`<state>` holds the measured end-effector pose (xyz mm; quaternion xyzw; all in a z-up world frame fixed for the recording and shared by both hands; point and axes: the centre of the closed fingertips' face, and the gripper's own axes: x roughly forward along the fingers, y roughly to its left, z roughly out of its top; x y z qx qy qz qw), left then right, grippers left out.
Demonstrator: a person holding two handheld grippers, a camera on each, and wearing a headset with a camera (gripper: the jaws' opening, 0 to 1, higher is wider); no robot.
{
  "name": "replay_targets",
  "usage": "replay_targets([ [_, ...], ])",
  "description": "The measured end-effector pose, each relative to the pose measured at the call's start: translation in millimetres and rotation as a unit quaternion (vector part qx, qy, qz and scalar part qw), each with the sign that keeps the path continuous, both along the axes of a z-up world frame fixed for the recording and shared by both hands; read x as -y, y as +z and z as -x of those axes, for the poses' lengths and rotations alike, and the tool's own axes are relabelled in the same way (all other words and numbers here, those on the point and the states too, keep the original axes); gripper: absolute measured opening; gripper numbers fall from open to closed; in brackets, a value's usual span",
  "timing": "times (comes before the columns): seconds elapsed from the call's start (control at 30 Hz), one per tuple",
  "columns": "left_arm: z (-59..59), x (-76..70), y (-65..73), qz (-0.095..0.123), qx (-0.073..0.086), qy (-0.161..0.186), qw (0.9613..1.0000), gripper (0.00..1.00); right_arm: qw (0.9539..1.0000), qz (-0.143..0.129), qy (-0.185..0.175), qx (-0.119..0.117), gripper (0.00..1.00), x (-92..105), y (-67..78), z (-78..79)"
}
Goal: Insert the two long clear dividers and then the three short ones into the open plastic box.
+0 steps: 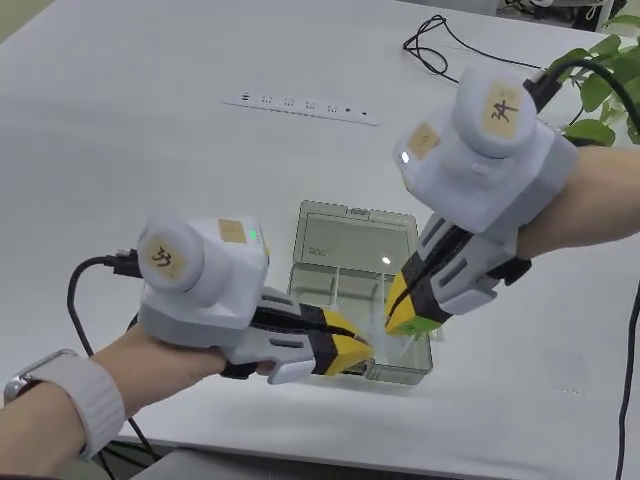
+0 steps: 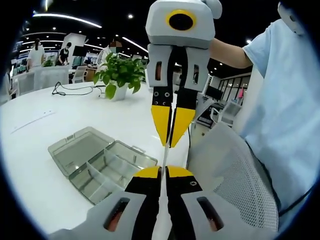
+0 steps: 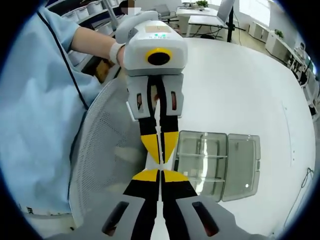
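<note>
Left claw [image 1: 350,352] and right claw [image 1: 408,318] each clamp one end of the divider [image 2: 164,156] above the box [image 1: 350,238]. The divider seems light, thin and slippery, so grip its ends.

I can't see the near corner of the box [image 1: 335,285] behind the left gripper [image 1: 362,352] and right gripper [image 1: 402,322]; the clear divider [image 2: 164,157] they pinch shows edge-on, its length unclear.
</note>
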<state>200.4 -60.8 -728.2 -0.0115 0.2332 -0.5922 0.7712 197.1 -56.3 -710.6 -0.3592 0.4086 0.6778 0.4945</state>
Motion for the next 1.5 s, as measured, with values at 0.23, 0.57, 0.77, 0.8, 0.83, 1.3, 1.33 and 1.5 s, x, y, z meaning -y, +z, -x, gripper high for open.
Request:
replay_targets([
  [0.23, -11.2, -11.0, -6.6, -0.011, 0.000, 0.039, 0.9992, 0.21, 1.0000, 0.002, -0.009, -0.002, 0.02, 0.2, -2.5, -3.3],
  [0.57, -24.8, -33.7, -20.4, -0.036, 0.000, 0.101, 0.9942, 0.58, 0.9981, 0.010, -0.060, 0.008, 0.02, 2.6, -9.5, -30.2],
  [0.77, -30.1, -44.3, -25.8, -0.046, -0.006, 0.127, 0.9908, 0.71, 0.9972, 0.014, -0.069, 0.027, 0.02, 4.1, -15.6, -45.5],
  [0.8, -30.6, -45.5, -26.5, -0.047, -0.009, 0.131, 0.9901, 0.73, 0.9970, 0.014, -0.070, 0.029, 0.02, 3.8, -16.3, -47.6],
  [0.83, -31.4, -46.4, -26.6, -0.048, -0.007, 0.134, 0.9898, 0.77, 0.9967, 0.014, -0.074, 0.030, 0.02, 3.3, -16.2, -47.3],
  [1.3, -35.3, -60.9, -36.2, -0.069, -0.014, 0.164, 0.9839, 1.00, 0.9937, 0.004, -0.106, 0.036, 0.02, -4.3, -32.0, -71.8],
  [1.33, -35.0, -61.0, -36.6, -0.069, -0.014, 0.164, 0.9839, 1.00, 0.9938, 0.003, -0.106, 0.035, 0.02, -4.5, -32.8, -71.3],
  [1.5, -33.4, -61.8, -38.9, -0.071, -0.018, 0.164, 0.9837, 0.99, 0.9942, -0.001, -0.100, 0.039, 0.02, -4.7, -39.7, -74.5],
])
